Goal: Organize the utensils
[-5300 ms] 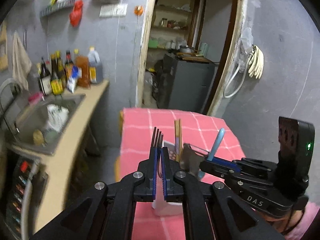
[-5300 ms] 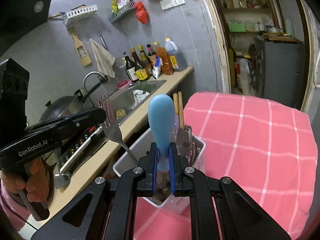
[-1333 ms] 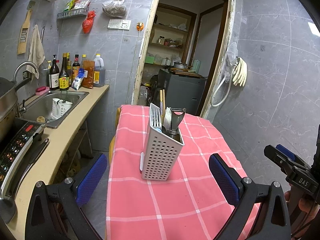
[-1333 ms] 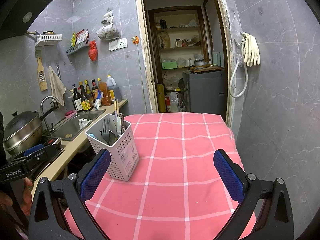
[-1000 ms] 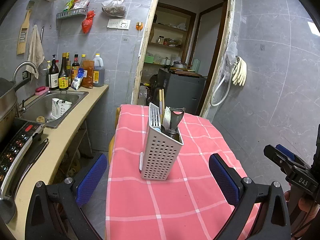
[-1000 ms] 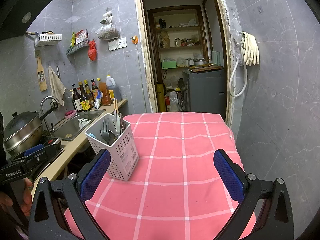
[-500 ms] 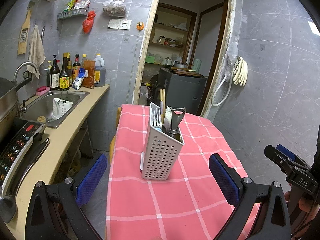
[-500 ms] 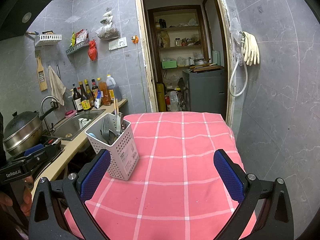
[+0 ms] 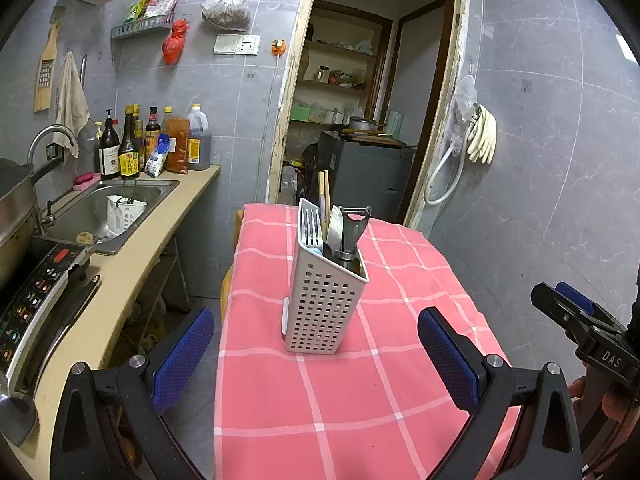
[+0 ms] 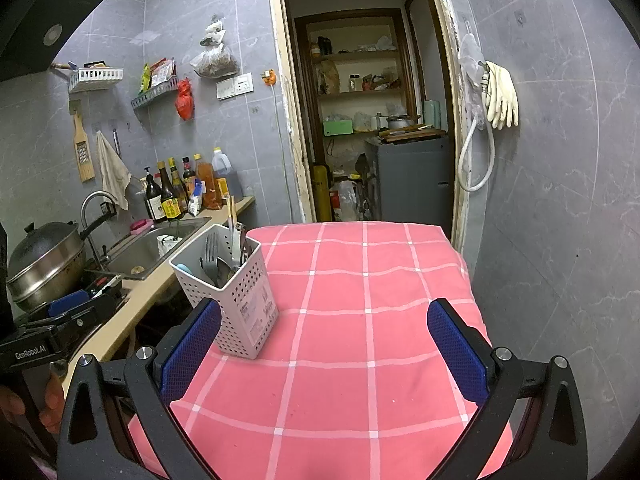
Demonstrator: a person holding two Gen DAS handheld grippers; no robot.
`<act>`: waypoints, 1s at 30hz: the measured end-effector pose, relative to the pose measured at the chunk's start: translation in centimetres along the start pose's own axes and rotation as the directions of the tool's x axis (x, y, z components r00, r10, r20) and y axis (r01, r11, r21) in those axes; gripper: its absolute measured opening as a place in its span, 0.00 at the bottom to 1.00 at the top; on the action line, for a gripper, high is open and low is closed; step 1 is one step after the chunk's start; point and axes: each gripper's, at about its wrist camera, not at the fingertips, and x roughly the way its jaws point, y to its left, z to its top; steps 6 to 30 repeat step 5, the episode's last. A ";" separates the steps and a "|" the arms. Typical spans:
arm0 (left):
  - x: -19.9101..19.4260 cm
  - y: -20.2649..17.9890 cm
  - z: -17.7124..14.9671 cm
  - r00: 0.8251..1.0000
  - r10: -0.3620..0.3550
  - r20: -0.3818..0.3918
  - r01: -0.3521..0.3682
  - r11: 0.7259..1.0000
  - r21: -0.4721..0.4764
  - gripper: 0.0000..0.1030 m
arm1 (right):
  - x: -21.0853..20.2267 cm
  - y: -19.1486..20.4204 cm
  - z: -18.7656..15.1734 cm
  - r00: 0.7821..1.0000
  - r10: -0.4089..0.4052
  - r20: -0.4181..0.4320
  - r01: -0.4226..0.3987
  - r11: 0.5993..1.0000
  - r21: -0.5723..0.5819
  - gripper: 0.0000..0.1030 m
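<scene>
A white perforated utensil holder [image 9: 326, 300] [image 10: 236, 300] stands upright on the pink checked tablecloth [image 9: 360, 392] [image 10: 360, 320]. Inside it are a grey fork [image 10: 209, 256], chopsticks [image 9: 323, 200], a peeler [image 9: 354, 228] and a blue-handled utensil [image 9: 316, 250]. My left gripper [image 9: 316, 356] is open wide, well back from the holder, with nothing between its blue pads. The right gripper [image 10: 324, 352] is also open and empty, with the holder just beyond its left finger [image 10: 192, 344]. Each gripper shows at the edge of the other's view.
A counter with a sink [image 9: 112, 208], sauce bottles [image 9: 152, 144], a stove panel and a metal pot [image 10: 44, 264] runs along the left of the table. A doorway [image 10: 372, 120] to a storage room lies behind. Grey tiled wall with hanging gloves [image 10: 500, 96] on the right.
About five seconds ago each gripper was shut on a utensil over the holder, the left on a fork, the right on a blue-handled one. Both have let go and pulled back. Still over the last second.
</scene>
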 end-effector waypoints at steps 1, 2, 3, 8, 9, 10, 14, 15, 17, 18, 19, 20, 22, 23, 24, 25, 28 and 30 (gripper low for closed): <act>0.0 0.0 0.0 1.000 0.001 0.000 -0.001 1.000 0.001 0.99 | 0.0 0.1 -0.1 1.000 0.000 -0.001 0.000 1.000 0.001 0.98; 0.0 0.0 0.0 1.000 0.001 0.000 -0.001 1.000 0.001 0.99 | 0.0 0.1 -0.1 1.000 -0.001 -0.001 0.001 1.000 0.001 0.98; 0.0 0.1 0.0 1.000 0.000 -0.001 0.000 1.000 0.000 0.99 | 0.0 0.2 -0.3 1.000 -0.002 -0.002 0.002 1.000 0.002 0.98; 0.1 0.1 0.0 1.000 0.000 -0.004 0.000 1.000 0.002 0.99 | -0.1 0.5 -0.7 1.000 -0.006 -0.006 0.006 1.000 0.005 0.98; 0.1 0.1 0.0 1.000 0.000 -0.004 0.000 1.000 0.002 0.99 | -0.1 0.5 -0.7 1.000 -0.006 -0.006 0.006 1.000 0.005 0.98; 0.1 0.1 0.0 1.000 0.000 -0.004 0.000 1.000 0.002 0.99 | -0.1 0.5 -0.7 1.000 -0.006 -0.006 0.006 1.000 0.005 0.98; 0.1 0.1 0.0 1.000 0.000 -0.004 0.000 1.000 0.002 0.99 | -0.1 0.5 -0.7 1.000 -0.006 -0.006 0.006 1.000 0.005 0.98; 0.1 0.1 0.0 1.000 0.000 -0.004 0.000 1.000 0.002 0.99 | -0.1 0.5 -0.7 1.000 -0.006 -0.006 0.006 1.000 0.005 0.98; 0.1 0.1 0.0 1.000 0.000 -0.004 0.000 1.000 0.002 0.99 | -0.1 0.5 -0.7 1.000 -0.006 -0.006 0.006 1.000 0.005 0.98; 0.1 0.1 0.0 1.000 0.000 -0.004 0.000 1.000 0.002 0.99 | -0.1 0.5 -0.7 1.000 -0.006 -0.006 0.006 1.000 0.005 0.98; 0.1 0.1 0.0 1.000 0.000 -0.004 0.000 1.000 0.002 0.99 | -0.1 0.5 -0.7 1.000 -0.006 -0.006 0.006 1.000 0.005 0.98; 0.1 0.1 0.0 1.000 0.000 -0.004 0.000 1.000 0.002 0.99 | -0.1 0.5 -0.7 1.000 -0.006 -0.006 0.006 1.000 0.005 0.98; 0.1 0.1 0.0 1.000 0.000 -0.004 0.000 1.000 0.002 0.99 | -0.1 0.5 -0.7 1.000 -0.006 -0.006 0.006 1.000 0.005 0.98; 0.1 0.1 0.0 1.000 0.000 -0.004 0.000 1.000 0.002 0.99 | -0.1 0.5 -0.7 1.000 -0.006 -0.006 0.006 1.000 0.005 0.98; 0.1 0.1 0.0 1.000 0.000 -0.004 0.000 1.000 0.002 0.99 | -0.1 0.5 -0.7 1.000 -0.006 -0.006 0.006 1.000 0.005 0.98; 0.1 0.1 0.0 1.000 0.000 -0.004 0.000 1.000 0.002 0.99 | -0.1 0.5 -0.7 1.000 -0.006 -0.006 0.006 1.000 0.005 0.98; 0.1 0.1 0.0 1.000 0.000 -0.004 0.000 1.000 0.002 0.99 | -0.1 0.5 -0.7 1.000 -0.006 -0.006 0.006 1.000 0.005 0.98; 0.1 0.1 0.0 1.000 0.000 -0.004 0.000 1.000 0.002 0.99 | -0.1 0.5 -0.7 1.000 -0.006 -0.006 0.006 1.000 0.005 0.98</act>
